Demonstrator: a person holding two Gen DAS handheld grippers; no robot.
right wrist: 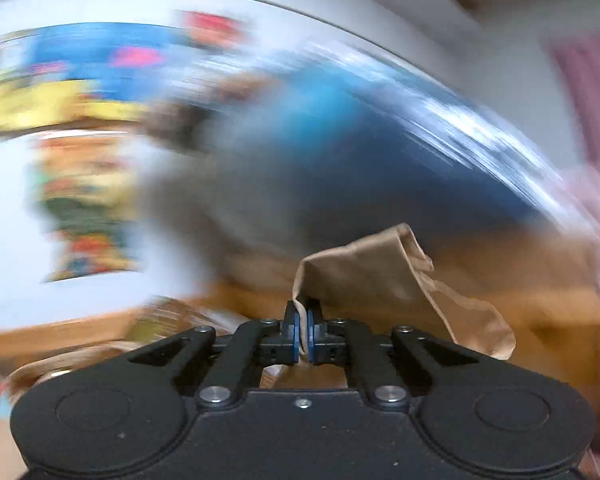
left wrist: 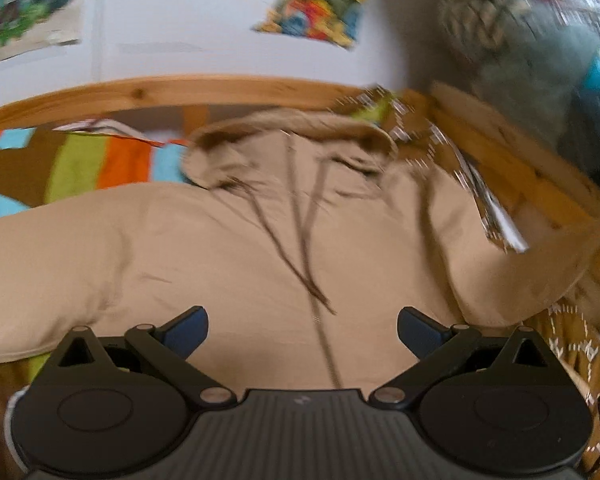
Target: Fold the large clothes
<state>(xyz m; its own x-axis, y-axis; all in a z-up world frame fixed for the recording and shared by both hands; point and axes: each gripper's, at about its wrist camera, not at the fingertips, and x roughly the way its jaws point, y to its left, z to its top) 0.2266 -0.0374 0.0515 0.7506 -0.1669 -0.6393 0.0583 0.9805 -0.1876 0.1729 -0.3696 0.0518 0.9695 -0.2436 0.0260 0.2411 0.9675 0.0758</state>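
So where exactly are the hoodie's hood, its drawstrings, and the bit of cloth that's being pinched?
hood [left wrist: 296,128]: left wrist view, on its upper rim.
drawstrings [left wrist: 306,248]: left wrist view, on the dark cord, mid-length.
pinched cloth [right wrist: 364,276]: right wrist view, on the tan fold just above the shut right gripper [right wrist: 304,334].

From the left wrist we look down, close over the beige hoodie [left wrist: 260,248]; from the right wrist we face the blurred wall, hoodie fabric [right wrist: 384,276] at lower centre, the views' shared object.
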